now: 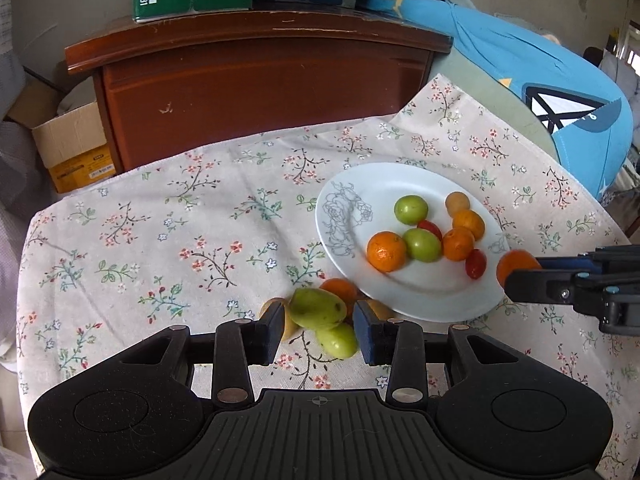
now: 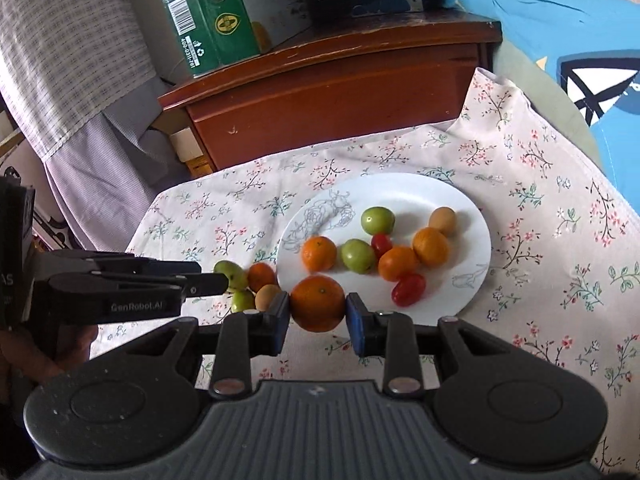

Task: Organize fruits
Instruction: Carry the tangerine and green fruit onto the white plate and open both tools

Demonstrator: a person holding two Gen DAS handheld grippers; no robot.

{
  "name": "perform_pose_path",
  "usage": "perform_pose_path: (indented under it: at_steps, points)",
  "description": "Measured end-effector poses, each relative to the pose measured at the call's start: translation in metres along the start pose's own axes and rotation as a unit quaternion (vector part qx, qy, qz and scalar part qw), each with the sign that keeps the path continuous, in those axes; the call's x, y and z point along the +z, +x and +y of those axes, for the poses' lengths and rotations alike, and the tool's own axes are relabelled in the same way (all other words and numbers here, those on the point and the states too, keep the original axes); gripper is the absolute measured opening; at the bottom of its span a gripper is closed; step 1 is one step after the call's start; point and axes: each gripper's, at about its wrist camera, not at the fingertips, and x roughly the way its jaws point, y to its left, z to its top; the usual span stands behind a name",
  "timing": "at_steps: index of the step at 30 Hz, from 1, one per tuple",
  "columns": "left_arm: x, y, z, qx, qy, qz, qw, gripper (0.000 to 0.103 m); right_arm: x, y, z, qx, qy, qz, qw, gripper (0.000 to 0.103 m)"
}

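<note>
Gripping an orange (image 2: 317, 303) between its two blue pads, the right gripper (image 2: 318, 312) hangs just off the near edge of the white plate (image 2: 476, 240), so the fruit looks ready to be carried over the rim and set down with the rest. The jaws are closed only as far as the orange's width, pressing it from both sides at its middle, which keeps a round thing from rolling out.

On the plate lie three more oranges, two green fruits, two small red tomatoes and a brownish fruit, gathered in the near half; the far half, with its drawn flower, is bare, so there is room.

The left gripper (image 1: 316, 330) has its jaws wide apart, holding nothing, straddling a green fruit (image 1: 318, 308) in the small heap still on the flowered cloth (image 1: 160, 240) by the plate's near left edge. That heap also has another green fruit (image 1: 338, 340), an orange (image 1: 340, 290) and a brownish fruit (image 1: 286, 322), touching or nearly so. Probably the green one between the pads is the next pick; since its neighbours crowd it, closing could nudge them aside.
</note>
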Motion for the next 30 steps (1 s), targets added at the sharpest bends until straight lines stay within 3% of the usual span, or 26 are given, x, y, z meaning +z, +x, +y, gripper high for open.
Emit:
perform_pose_path:
  at_steps: [4, 9, 14, 17, 22, 30]
  points:
    - [-0.001, 0.008, -0.002, 0.013, 0.013, 0.003, 0.9998, 0.037, 0.005, 0.009, -0.007, 0.003, 0.018, 0.005, 1.000, 0.030]
    - [-0.001, 0.011, -0.007, 0.025, 0.035, -0.009, 0.9990, 0.045, 0.008, 0.020, -0.014, 0.010, 0.041, 0.017, 0.999, 0.030]
    - [-0.002, 0.017, -0.010, 0.028, 0.042, -0.009, 0.9987, 0.042, 0.010, 0.029, -0.025, 0.009, 0.071, 0.029, 0.997, 0.030]
    - [-0.002, 0.018, -0.013, 0.025, 0.045, -0.013, 0.9986, 0.034, 0.011, 0.034, -0.032, 0.012, 0.095, 0.035, 0.995, 0.031]
    - [-0.002, 0.017, -0.018, 0.029, 0.054, -0.018, 0.9980, 0.034, 0.009, 0.038, -0.037, 0.012, 0.110, 0.043, 0.993, 0.031]
    - [0.020, 0.015, -0.011, 0.005, -0.007, -0.043, 0.9990, 0.034, 0.013, 0.038, -0.035, 0.024, 0.109, 0.036, 0.993, 0.031]
